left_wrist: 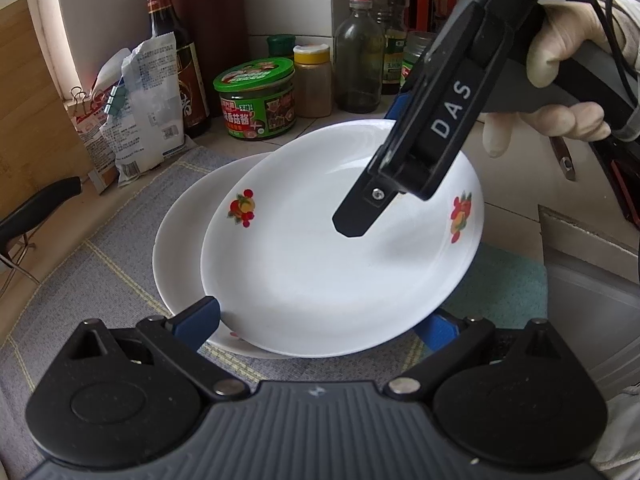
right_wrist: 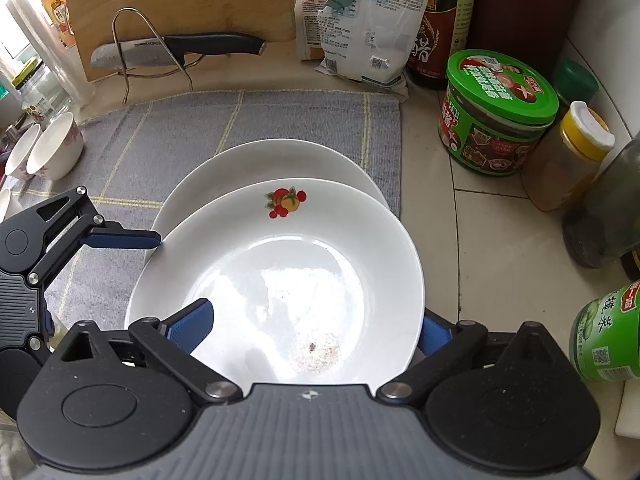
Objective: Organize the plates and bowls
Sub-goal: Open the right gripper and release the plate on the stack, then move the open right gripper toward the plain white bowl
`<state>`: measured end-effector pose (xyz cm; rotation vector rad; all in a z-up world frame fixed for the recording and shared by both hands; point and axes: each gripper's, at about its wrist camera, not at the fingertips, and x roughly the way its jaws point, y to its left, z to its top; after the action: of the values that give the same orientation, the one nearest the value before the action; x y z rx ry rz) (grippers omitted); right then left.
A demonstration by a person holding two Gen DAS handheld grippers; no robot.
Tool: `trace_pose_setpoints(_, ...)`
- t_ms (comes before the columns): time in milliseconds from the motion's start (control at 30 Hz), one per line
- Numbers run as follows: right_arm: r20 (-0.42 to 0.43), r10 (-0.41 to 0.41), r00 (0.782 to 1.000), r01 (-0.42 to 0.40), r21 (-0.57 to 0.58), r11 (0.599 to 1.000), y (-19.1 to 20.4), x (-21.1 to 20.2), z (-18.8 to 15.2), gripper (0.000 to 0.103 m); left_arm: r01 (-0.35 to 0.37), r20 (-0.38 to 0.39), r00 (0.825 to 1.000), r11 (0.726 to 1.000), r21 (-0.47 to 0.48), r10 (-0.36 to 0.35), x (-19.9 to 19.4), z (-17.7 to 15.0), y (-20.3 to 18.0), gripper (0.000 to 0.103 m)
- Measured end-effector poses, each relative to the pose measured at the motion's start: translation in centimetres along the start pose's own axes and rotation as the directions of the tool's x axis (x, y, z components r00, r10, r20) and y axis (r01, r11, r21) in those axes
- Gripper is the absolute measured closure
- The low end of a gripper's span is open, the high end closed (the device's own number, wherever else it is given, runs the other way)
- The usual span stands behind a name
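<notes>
The upper plate (right_wrist: 280, 280) is glossy white with a small red, orange and green fruit motif near its rim; the plate beneath it (right_wrist: 248, 164) is white too. Both lie on a grey cloth (right_wrist: 168, 140) crossed by pale yellow lines. At the right of the frame a jar (right_wrist: 496, 112) carries a bright green lid and a red-and-green label. The gripper fingers (right_wrist: 192, 326) are blue on black arms.
</notes>
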<state>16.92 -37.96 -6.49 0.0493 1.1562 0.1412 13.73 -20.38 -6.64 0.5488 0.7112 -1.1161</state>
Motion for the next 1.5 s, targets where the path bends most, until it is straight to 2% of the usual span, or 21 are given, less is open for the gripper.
trace_pose_setpoints(433, -0.02, 0.006, 1.0, -0.006, -0.033, 0.999, 1.0, 0.2, 0.2, 0.0, 0.003, 0.035, 0.999, 0.999, -0.049, -0.001, -0.6, -0.2, 0.5, 0.002)
trace_pose_setpoints(500, -0.024, 0.004, 1.0, -0.005, -0.037, 0.999, 1.1, 0.4, 0.1, 0.0, -0.022, 0.029, 0.999, 0.999, -0.04, 0.023, -0.3, -0.2, 0.5, 0.002)
trace_pose_setpoints(567, -0.028, 0.0, 1.0, -0.002, -0.039, 0.999, 1.1, 0.7, 0.1, 0.0, -0.044, 0.035, 0.998, 0.999, -0.024, 0.045, -0.2, -0.4, 0.4, 0.002)
trace_pose_setpoints(667, -0.027, -0.029, 0.999, 0.027, -0.058, 0.998, 1.4, 1.0, -0.2, 0.0, -0.027, 0.065, 0.997, 0.999, -0.046, 0.03, -0.7, -0.6, 0.5, 0.001)
trace_pose_setpoints(867, 0.037, -0.066, 0.997, 0.07, -0.115, 0.991, 2.8, 0.3, -0.9, 0.0, -0.053, 0.15, 0.986, 0.992, -0.115, 0.07, -2.6, -0.9, 1.5, 0.001)
trace_pose_setpoints(1000, 0.115, -0.101, 0.988, 0.116, -0.129, 0.985, 3.6, -0.6, -1.1, 0.0, -0.083, 0.184, 0.976, 0.983, -0.163, 0.113, -3.9, -1.3, 2.1, 0.001)
trace_pose_setpoints(1167, 0.221, -0.111, 0.969, 0.139, -0.117, 0.983, 4.5, -1.7, -1.0, 0.0, -0.149, 0.171, 0.966, 0.959, -0.24, 0.193, -5.1, -2.4, 2.6, 0.001)
trace_pose_setpoints(1300, 0.336, -0.152, 0.93, 0.215, -0.159, 0.964, 6.6, -1.9, -1.1, 0.0, -0.223, 0.154, 0.948, 0.927, -0.302, 0.278, -6.6, -3.9, 2.7, 0.001)
trace_pose_setpoints(1433, 0.407, -0.087, 0.909, 0.184, -0.205, 0.961, 9.1, -1.4, -1.2, 0.0, -0.303, 0.105, 0.925, 0.876, -0.376, 0.365, -8.2, -5.7, 3.1, 0.001)
trace_pose_setpoints(1500, 0.414, -0.037, 0.91, 0.148, -0.241, 0.959, 10.6, -0.8, -1.1, 0.0, -0.344, 0.068, 0.913, 0.85, -0.4, 0.402, -9.1, -7.0, 3.2, 0.001)
